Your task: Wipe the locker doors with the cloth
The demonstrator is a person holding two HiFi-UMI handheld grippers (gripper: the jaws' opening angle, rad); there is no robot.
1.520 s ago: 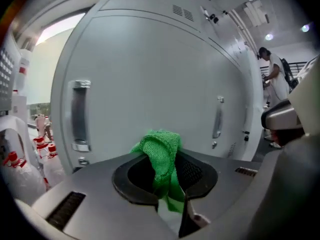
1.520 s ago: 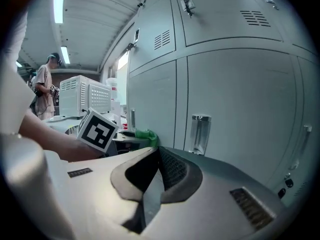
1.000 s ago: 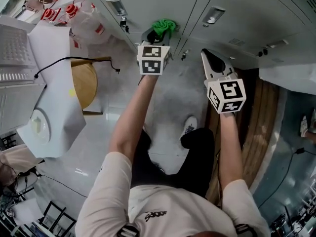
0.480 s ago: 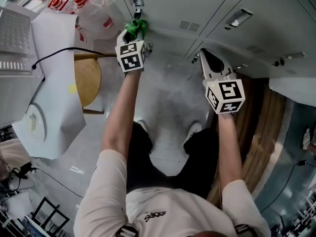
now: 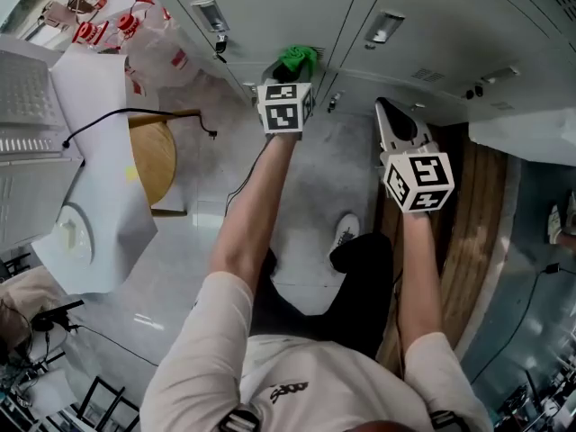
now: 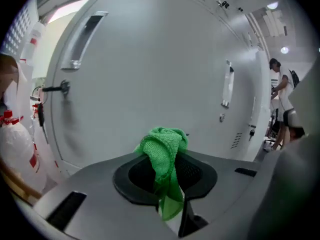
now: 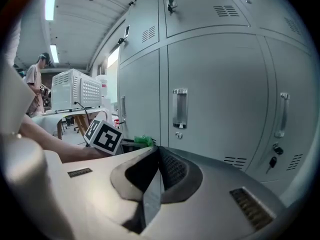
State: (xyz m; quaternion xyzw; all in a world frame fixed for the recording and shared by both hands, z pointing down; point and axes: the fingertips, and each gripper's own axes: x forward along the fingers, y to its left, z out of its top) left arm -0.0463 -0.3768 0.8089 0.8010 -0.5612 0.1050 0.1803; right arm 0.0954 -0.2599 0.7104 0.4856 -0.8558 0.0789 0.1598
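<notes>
A bunched green cloth (image 5: 298, 59) (image 6: 162, 154) is clamped in my left gripper (image 5: 290, 70) (image 6: 167, 166), whose jaws are shut on it. The cloth is pressed against a grey locker door (image 5: 270, 7) (image 6: 150, 74) low down, near the seam between two doors. In the right gripper view the cloth (image 7: 143, 141) shows beside the left marker cube. My right gripper (image 5: 394, 120) (image 7: 156, 156) hangs a little away from the neighbouring locker door (image 5: 450, 34) (image 7: 215, 94), jaws shut with nothing between them.
The locker doors carry metal handles (image 6: 82, 39) (image 7: 179, 108) and key locks (image 7: 273, 160). A white table (image 5: 90, 151) with a round wooden stool (image 5: 155, 151) stands at left, plastic bags (image 5: 153, 34) by the lockers. A person (image 6: 282, 109) stands far off to the right.
My left gripper has swept the cloth back to the right along the locker door, after being further left half a second ago. The right gripper has stayed almost still.
</notes>
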